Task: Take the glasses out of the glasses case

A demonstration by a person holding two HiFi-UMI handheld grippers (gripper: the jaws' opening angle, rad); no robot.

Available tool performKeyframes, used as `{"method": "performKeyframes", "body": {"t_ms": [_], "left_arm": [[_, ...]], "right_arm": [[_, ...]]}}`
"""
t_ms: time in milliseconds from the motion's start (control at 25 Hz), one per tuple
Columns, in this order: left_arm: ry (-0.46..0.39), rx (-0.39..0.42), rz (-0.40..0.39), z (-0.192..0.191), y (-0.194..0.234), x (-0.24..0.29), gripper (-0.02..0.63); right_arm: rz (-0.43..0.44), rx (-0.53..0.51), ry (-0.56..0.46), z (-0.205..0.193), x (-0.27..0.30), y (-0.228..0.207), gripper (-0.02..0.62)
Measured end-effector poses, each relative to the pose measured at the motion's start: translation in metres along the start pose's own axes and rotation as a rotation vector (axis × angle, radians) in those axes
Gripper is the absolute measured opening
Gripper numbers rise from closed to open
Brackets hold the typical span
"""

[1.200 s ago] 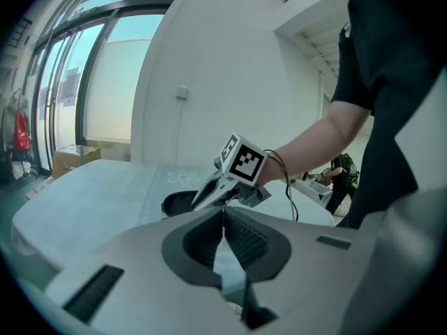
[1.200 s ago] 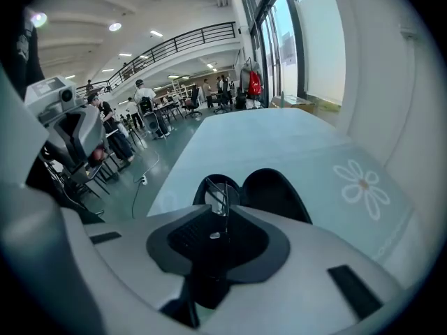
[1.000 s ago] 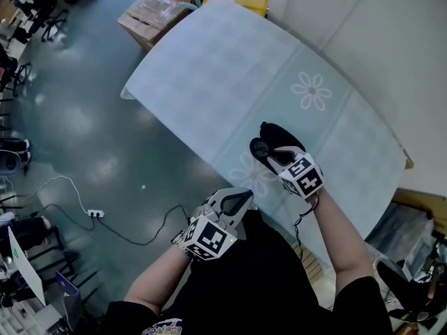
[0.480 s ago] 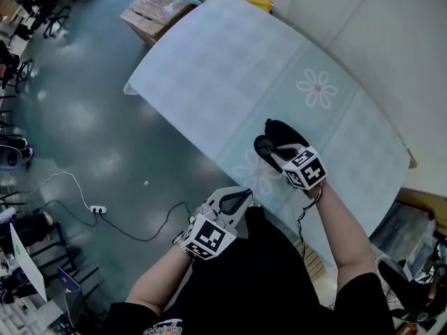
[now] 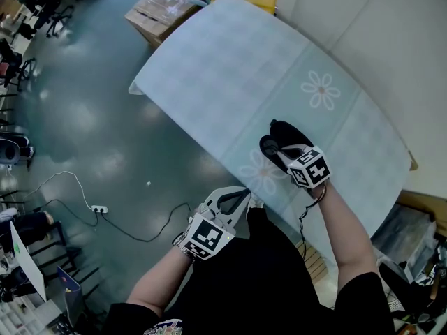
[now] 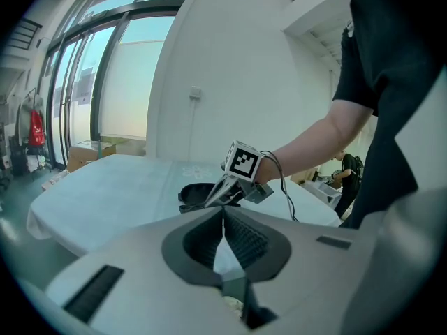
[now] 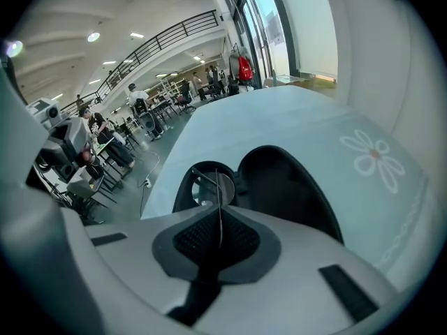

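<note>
**Right gripper at the open glasses case**

The glasses case (image 5: 283, 135) lies open on the table (image 5: 230, 54), near its lower-right edge in the head view. Its 2 halves sit side by side. In the right gripper view the glasses (image 7: 208, 185) rest in the half at frame left, with 1 lens showing, and the half at frame right is empty. The right gripper (image 7: 219, 211) points straight into the occupied half. Its jaws are pressed together, and a thin wire part of the glasses runs up from between them, so it appears to pinch the frame. The left gripper (image 6: 223, 216) hangs below and left of the case, off the table edge, its jaws closed on nothing. The right gripper is clearly the nearer. The lift will probably go up and back toward the person, clear of the case wall.
</note>
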State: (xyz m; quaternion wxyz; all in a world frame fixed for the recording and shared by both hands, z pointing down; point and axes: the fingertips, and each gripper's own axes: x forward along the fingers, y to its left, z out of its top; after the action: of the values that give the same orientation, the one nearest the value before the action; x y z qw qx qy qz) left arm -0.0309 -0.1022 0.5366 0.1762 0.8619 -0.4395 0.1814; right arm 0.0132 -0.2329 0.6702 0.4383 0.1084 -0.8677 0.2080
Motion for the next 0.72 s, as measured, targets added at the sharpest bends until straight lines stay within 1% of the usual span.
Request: {"method": "performKeyframes", "body": {"t_ms": [240, 520, 720], "left_arm": [[-0.009, -0.019, 0.017, -0.002, 0.008, -0.014, 0.031], [-0.043, -0.069, 0.034, 0.0, 0.017, -0.028, 0.029], [-0.06, -0.076, 0.038, 0.005, 0.016, -0.039, 0.03]], "right_arm": [[-0.043, 0.019, -0.02, 0.003, -0.003, -0.001, 0.025], [-0.081, 0.044, -0.087, 0.016, -0.017, 0.0, 0.025], [-0.121, 0.066, -0.135, 0.022, -0.033, 0.001, 0.025]]}}
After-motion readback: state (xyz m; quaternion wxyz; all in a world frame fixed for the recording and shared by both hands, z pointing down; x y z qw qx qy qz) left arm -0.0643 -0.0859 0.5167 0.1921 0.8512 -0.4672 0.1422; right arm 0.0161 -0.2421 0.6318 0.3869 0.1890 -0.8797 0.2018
